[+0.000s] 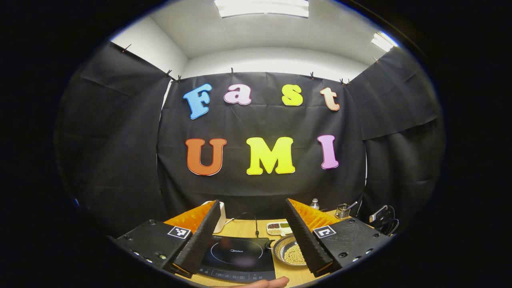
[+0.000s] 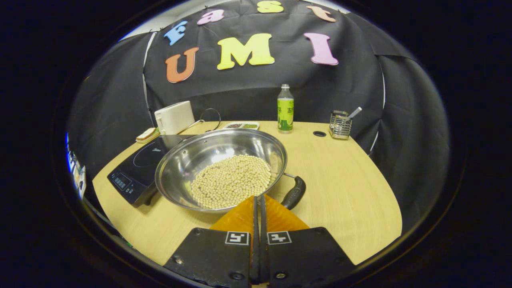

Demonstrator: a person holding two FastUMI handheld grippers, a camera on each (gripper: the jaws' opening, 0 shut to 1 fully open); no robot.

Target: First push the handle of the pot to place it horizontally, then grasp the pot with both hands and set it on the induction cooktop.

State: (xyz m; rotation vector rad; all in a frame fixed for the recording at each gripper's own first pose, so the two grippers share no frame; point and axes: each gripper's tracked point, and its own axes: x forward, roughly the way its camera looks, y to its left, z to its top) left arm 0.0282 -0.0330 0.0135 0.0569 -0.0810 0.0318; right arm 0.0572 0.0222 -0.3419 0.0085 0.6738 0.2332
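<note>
In the left gripper view, the left tongs (image 1: 253, 236) are spread wide above the induction cooktop (image 1: 239, 256); the pot (image 1: 291, 251) is half hidden behind one finger. In the right gripper view, the right tongs (image 2: 257, 208) are pressed together, empty, by the pot (image 2: 221, 168) on the bench (image 2: 344, 188), its handle (image 2: 294, 193) partly cut off by them

The induction cooktop (image 1: 238, 256) carries a brand word at 12 o'clock of its ring, seemingly "Midea"; the bottle (image 2: 285, 108) label is too small to read; square coded markers sit on both grippers.
</note>
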